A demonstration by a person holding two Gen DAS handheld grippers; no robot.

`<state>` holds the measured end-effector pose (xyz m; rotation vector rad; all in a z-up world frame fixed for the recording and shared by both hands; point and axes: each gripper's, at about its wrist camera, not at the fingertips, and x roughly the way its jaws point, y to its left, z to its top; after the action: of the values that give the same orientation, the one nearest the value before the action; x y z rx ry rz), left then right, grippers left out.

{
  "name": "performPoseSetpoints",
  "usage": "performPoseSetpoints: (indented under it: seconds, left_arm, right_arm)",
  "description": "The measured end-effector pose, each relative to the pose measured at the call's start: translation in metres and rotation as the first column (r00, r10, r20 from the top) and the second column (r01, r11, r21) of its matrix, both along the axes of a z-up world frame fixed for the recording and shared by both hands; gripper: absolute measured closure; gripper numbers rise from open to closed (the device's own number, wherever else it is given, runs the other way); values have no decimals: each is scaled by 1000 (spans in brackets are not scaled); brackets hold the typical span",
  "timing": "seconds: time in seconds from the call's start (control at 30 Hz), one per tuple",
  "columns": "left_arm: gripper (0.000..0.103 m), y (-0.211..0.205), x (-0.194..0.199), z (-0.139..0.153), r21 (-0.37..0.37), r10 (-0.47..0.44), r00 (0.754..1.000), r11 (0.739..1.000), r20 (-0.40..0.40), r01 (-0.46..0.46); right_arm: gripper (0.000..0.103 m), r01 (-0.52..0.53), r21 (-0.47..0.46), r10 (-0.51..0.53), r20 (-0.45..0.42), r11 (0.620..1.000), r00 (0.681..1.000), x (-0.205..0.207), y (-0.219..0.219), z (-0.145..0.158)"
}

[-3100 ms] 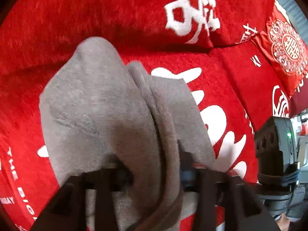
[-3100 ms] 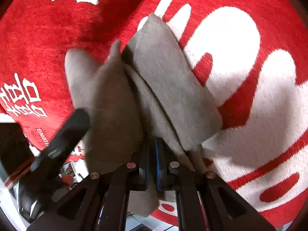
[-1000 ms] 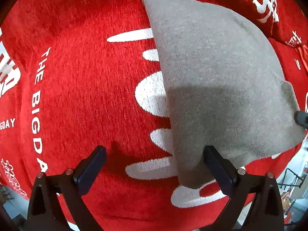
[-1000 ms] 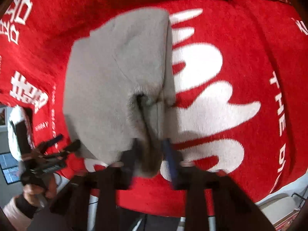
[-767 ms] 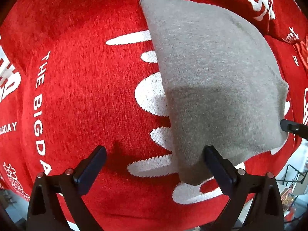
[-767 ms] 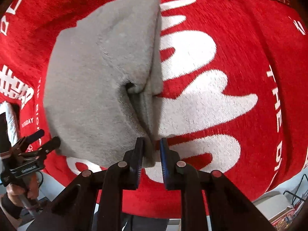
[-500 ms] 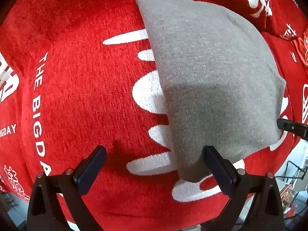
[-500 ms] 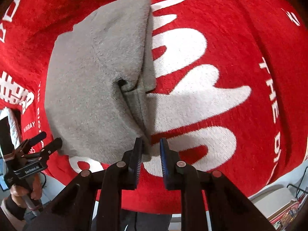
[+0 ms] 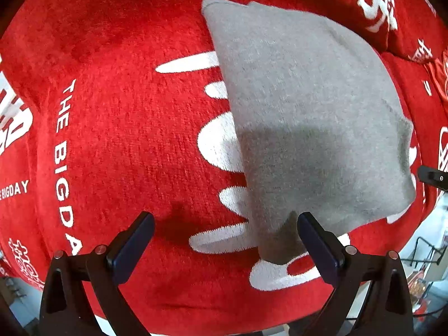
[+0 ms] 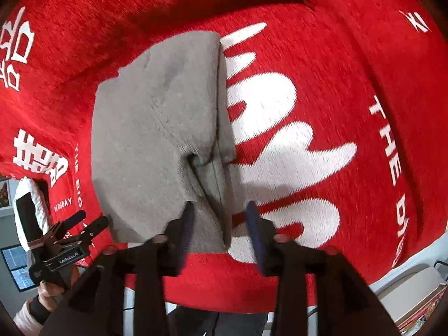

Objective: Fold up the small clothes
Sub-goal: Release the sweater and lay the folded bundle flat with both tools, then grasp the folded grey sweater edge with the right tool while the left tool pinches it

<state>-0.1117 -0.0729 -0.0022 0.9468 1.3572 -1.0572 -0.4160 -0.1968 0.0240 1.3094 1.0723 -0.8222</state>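
We see red cover with white lettering filling the left of the left wrist view, "THE BIGDAY" text running down it. Left gripper is spread wide, nothing between its fingers; its right pad sits just in front of the near corner of the folded grey garment, which lies flat on the cover. Right gripper is opening, jaws apart, the garment's bunched fold edge between them, pads not pressing. In the right wrist view a gloved hand holds the other gripper at far left. Wire rack beyond the cover's edge at right.
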Motion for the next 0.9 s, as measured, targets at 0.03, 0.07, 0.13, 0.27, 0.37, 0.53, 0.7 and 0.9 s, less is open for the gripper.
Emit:
performPoseSetpoints:
  seconds: [0.03, 0.07, 0.13, 0.27, 0.37, 0.53, 0.7, 0.9]
  left_arm:
    - [1, -1, 3, 2, -7, 8, 1000, 1000, 2, -8]
    - [1, -2, 4, 5, -17, 17, 1000, 1000, 6, -17]
    - [1, -4, 8, 9, -35, 24, 1000, 999, 5, -24]
    - [1, -11, 11, 19, -54, 31, 999, 998, 4, -31]
    - [1, -19, 15, 22, -45, 42, 999, 998, 8, -42]
    - [1, -33, 21, 20, -32, 91, 996, 995, -25, -92]
    - [1, -47, 22, 19, -33, 94, 995, 995, -21, -95]
    - [1, -53, 28, 15, -33, 105, 992, 994, -63, -108]
  right_arm:
    - [49, -3, -5, 3, 5, 1000, 1000, 0, 0, 2]
    - [48, -5, -8, 5, 12, 1000, 1000, 0, -1, 3]
    - [40, -10, -13, 10, 24, 1000, 1000, 2, -4, 5]
    - [34, -4, -20, 5, 50, 1000, 999, 6, -12, 4]
    - [34, 0, -23, 1, 61, 1000, 998, 6, -22, 2]
    - [34, 4, -19, -2, 74, 1000, 997, 7, -39, -5]
    - [34, 10, 4, -10, 74, 1000, 997, 6, -49, -14]
    - [34, 21, 27, -23, 68, 999, 997, 3, -53, -23]
